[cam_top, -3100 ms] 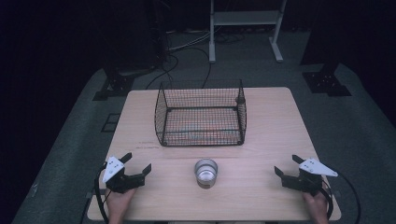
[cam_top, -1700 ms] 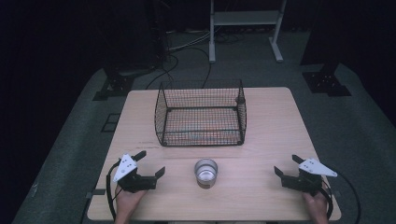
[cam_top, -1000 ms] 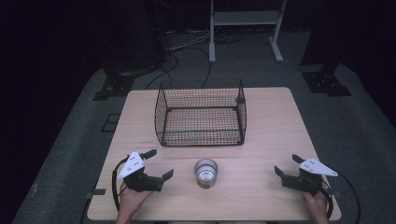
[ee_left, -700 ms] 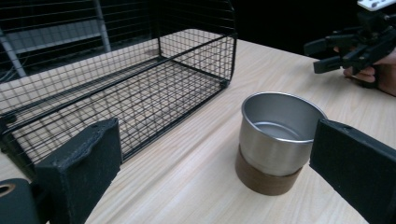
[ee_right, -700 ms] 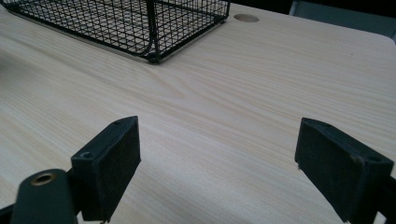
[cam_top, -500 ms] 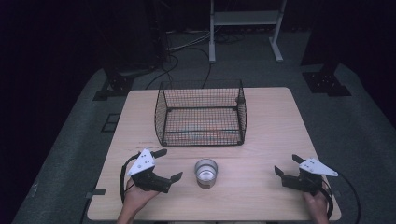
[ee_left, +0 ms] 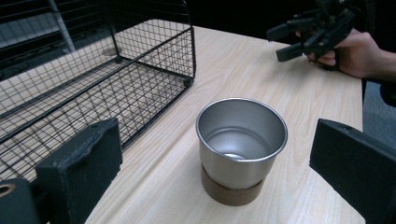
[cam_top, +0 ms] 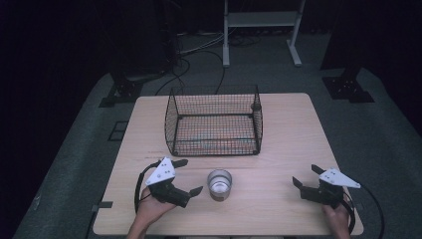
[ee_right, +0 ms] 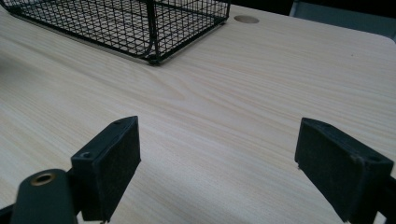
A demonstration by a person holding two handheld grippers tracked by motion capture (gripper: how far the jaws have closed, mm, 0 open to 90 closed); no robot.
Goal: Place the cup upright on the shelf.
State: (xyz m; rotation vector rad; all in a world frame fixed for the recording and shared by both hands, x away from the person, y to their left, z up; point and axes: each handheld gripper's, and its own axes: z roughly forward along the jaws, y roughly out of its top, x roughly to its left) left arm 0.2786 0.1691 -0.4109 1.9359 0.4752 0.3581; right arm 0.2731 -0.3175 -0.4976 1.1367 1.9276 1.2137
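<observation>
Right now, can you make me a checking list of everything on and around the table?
Surface: light wooden table, with a round hole near its far edge in the right gripper view.
Job's things: steel cup upright, empty, on a brown base; black wire basket behind it, apart.
Clutter: nothing seen.
Grippers: left gripper open, jaws aimed at the cup, not touching; right gripper open, low over bare wood.
Cables: one black cable loops from the left gripper; another trails from the right.
Surroundings: grey floor, dark stands, white frame behind.
</observation>
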